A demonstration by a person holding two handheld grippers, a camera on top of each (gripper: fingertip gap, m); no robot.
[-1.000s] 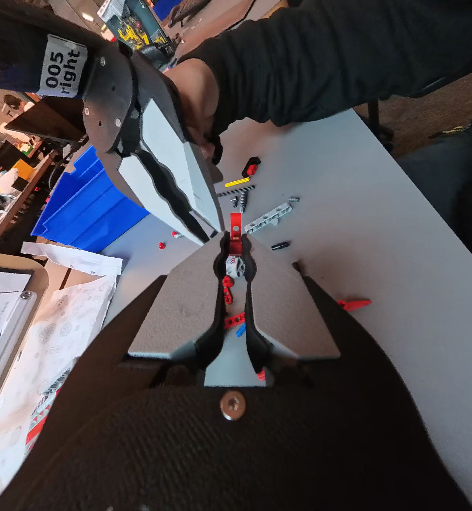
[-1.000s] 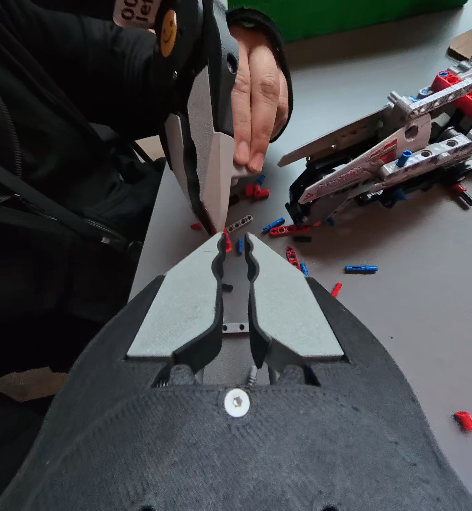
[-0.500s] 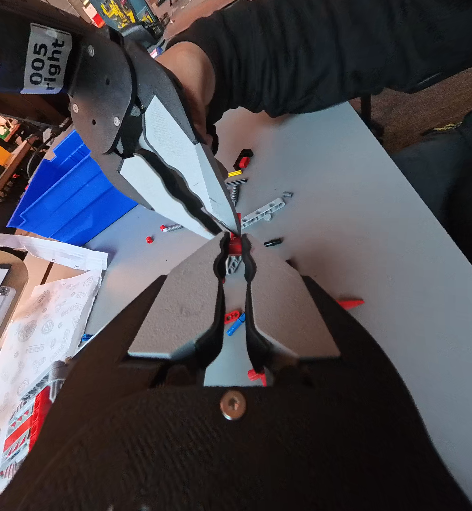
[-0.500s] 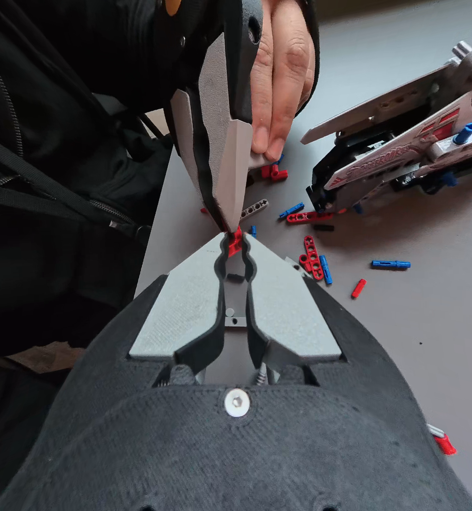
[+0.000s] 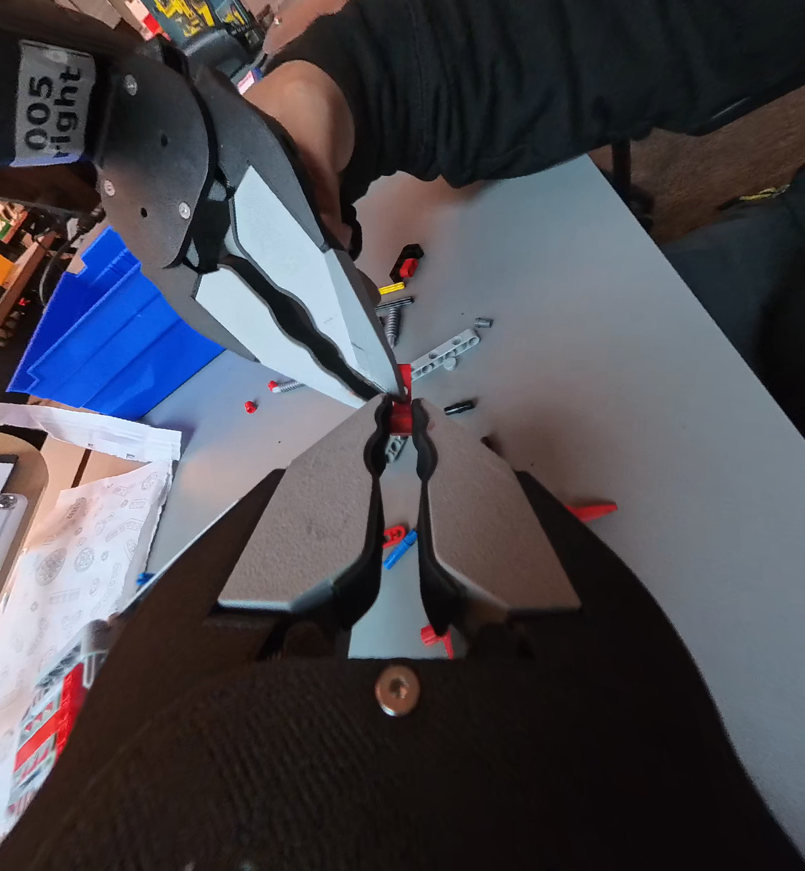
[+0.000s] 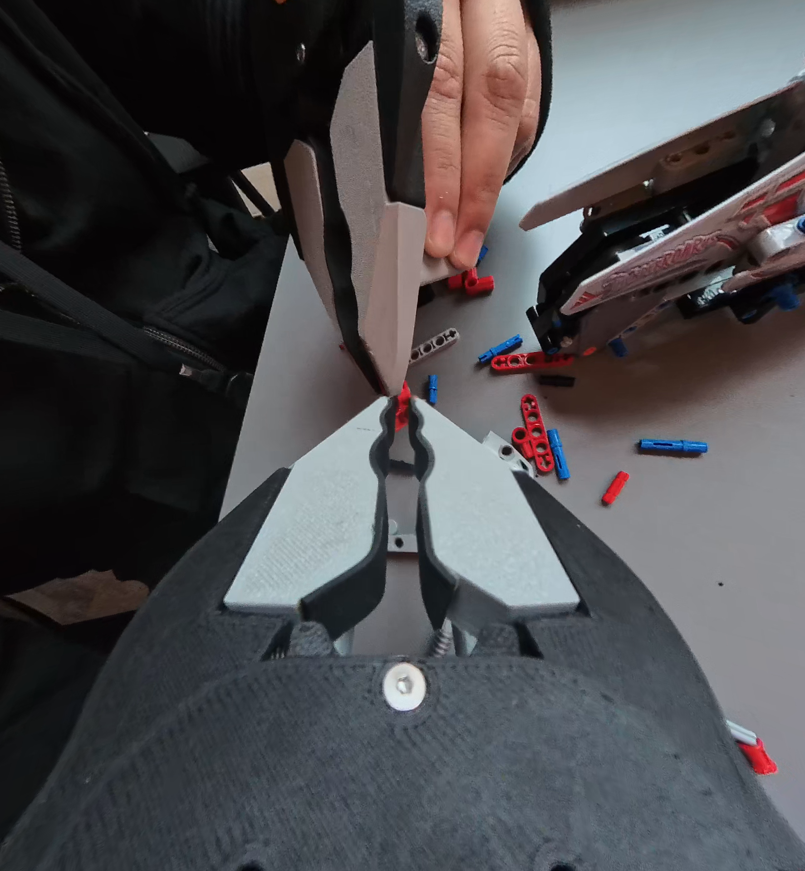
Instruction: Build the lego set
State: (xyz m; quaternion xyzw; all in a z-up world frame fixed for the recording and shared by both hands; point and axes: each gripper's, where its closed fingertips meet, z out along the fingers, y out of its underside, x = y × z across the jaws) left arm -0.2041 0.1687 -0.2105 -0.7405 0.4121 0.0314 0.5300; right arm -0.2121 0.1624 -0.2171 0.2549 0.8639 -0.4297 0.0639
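While both tools meet tip to tip above the bench [image 5: 603, 330], the job in hand looks like a hand-over or a joining of one small red piece [image 5: 399, 417]. The left hand-held gripper [image 5: 398, 409] has its jaws closed on that red piece, with a little grey part [image 5: 395, 445] lodged just behind it between the fingers. In the right wrist view the right hand-held gripper [image 6: 400, 406] also pinches the red piece [image 6: 403, 412] at its very tips, though whether it truly bears on it or only touches is hard to tell from this angle.

To do it well, I judge both grips should stay square to the piece and push along one line, since so small a part held at the tips could twist or pop out sideways. One side should let go only once the other is firm.

The right tool comes down steeply from above, gripped by a bare hand [image 5: 315, 141] in a dark sleeve; the left tool points up to meet it nearly head-on, its holder's fingers [image 6: 466, 141] wrapped along its side. The half-built model [image 6: 697, 264] lies well apart on the bench, with loose red and blue pins [image 6: 672, 445] scattered between.
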